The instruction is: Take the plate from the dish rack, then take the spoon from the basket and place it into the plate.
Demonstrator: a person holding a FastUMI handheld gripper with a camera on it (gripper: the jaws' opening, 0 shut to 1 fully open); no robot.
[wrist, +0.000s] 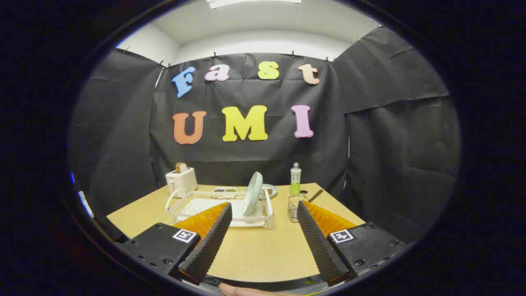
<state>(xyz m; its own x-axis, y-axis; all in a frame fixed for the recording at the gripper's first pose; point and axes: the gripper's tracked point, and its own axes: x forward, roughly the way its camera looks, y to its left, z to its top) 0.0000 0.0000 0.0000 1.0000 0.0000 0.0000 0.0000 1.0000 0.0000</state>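
Step one, not begun: my gripper [263, 209] spread wide, empty; plate [252, 193] upright in dish rack [179, 204] beyond; spoon [315, 195] probably in basket [293, 207]; next, close on plate rim

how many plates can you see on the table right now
2. One plate stands on edge in the white dish rack, beyond the open tool. A second plate lies flat on the table behind the rack, partly hidden; others may be hidden behind it.
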